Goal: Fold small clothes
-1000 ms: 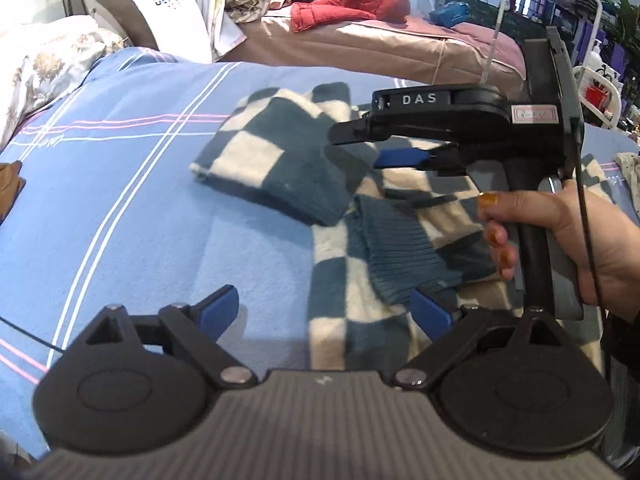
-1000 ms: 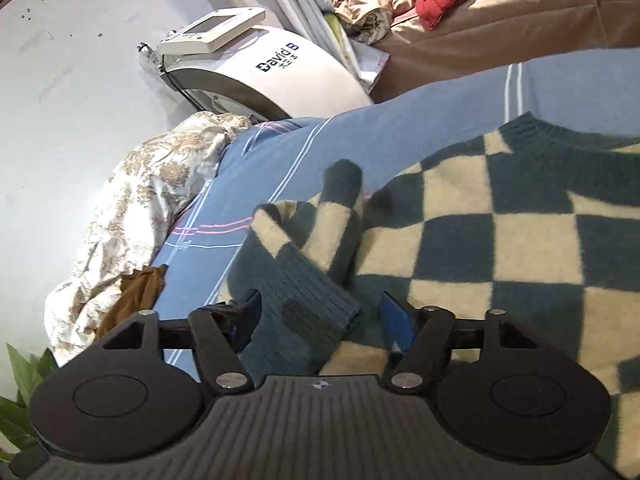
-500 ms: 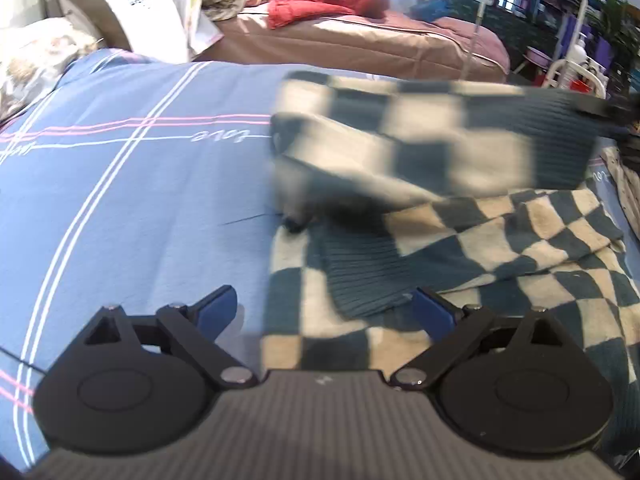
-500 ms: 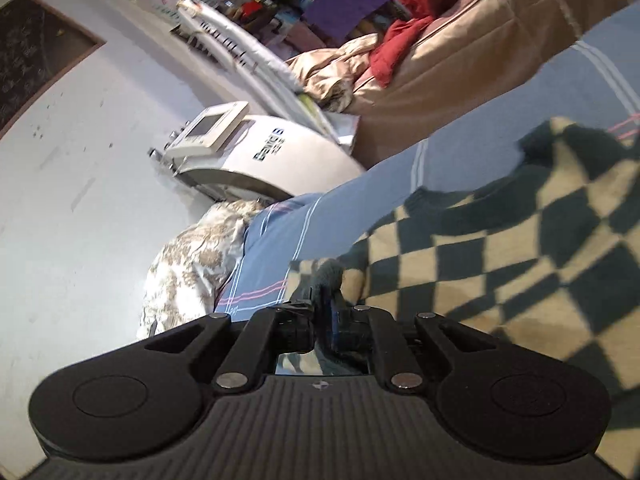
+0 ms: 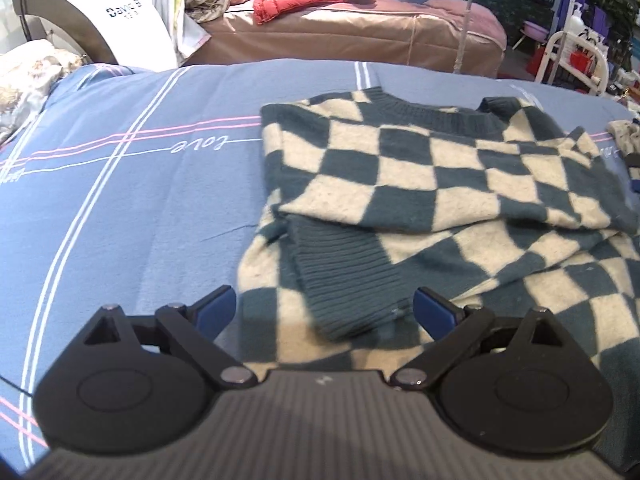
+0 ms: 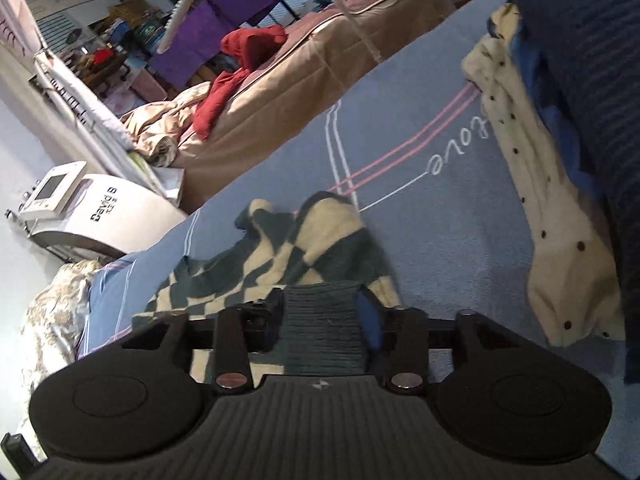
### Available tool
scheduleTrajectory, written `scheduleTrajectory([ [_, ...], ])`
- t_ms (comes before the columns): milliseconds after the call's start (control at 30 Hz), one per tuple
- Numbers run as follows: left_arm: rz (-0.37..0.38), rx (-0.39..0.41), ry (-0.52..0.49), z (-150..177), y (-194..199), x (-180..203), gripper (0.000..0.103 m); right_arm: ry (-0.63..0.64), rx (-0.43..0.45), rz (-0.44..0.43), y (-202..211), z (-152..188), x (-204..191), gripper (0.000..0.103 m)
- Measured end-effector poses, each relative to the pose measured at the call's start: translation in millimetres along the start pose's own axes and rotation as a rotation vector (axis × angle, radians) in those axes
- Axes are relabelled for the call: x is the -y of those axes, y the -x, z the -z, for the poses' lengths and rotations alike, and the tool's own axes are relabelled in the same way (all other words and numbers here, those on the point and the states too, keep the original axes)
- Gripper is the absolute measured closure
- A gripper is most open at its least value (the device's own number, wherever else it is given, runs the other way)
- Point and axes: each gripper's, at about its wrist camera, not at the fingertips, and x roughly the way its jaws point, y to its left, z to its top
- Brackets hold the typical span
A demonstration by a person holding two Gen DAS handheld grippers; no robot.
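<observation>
The checkered sweater (image 5: 432,184) lies on the blue bed sheet (image 5: 132,184), filling the centre and right of the left view, with one sleeve folded across the chest so that its ribbed cuff (image 5: 344,276) rests low in the frame. That crossing narrows the body, probably to ready it for the next fold. The left tool (image 5: 325,312) hovers just short of this cuff, spread wide and holding nothing. In the right view, the right tool (image 6: 320,312) sits at bottom centre with its fingers set narrowly either side of dark ribbed knit, seemingly the other cuff; whether they press it I cannot tell. A cream spotted garment (image 6: 532,184) lies at the right edge, apart from the sweater.
</observation>
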Motion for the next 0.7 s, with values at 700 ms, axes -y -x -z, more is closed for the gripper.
scheduleTrajectory([
  [700, 0.032, -0.032, -0.068, 45, 17, -18, 0.001, 0.474, -0.037, 0.039, 40, 89, -44, 0.000],
])
